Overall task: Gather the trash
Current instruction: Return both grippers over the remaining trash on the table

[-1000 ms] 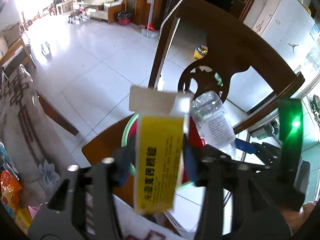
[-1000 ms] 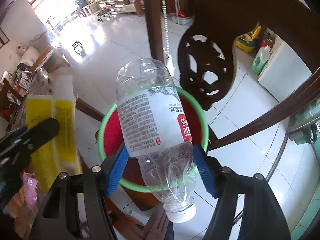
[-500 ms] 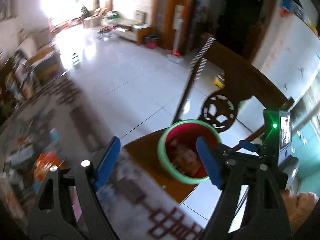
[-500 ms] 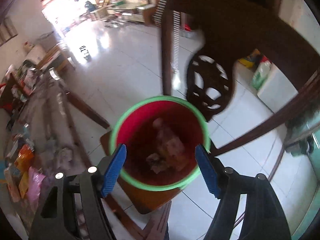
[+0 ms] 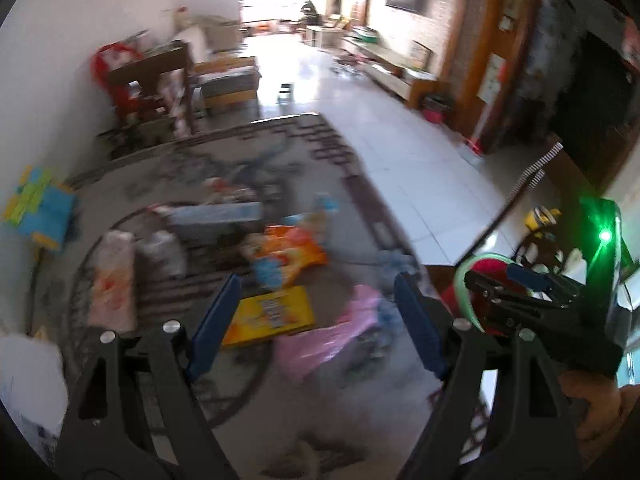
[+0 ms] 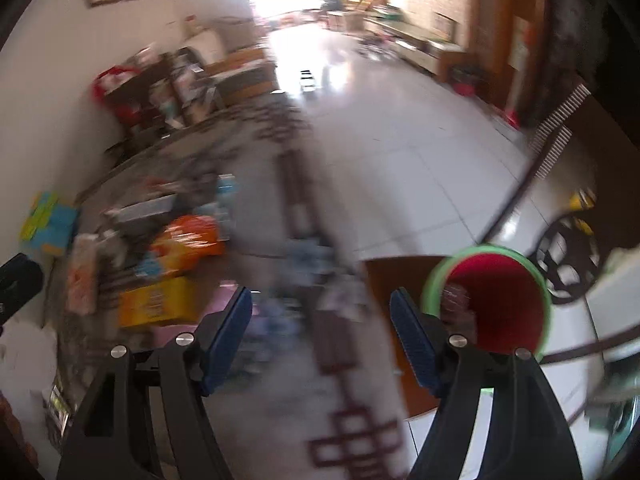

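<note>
I see the trash spread on the table: an orange bag, a yellow packet, a pink bag; the red bin sits right; my left gripper and right gripper gape wide, empty.

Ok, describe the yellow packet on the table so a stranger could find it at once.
Start at the patterned tablecloth strewn with wrappers. The yellow packet lies flat at the pile's near edge, beside a pink bag. It alone is a plain bright-yellow rectangle.
</note>
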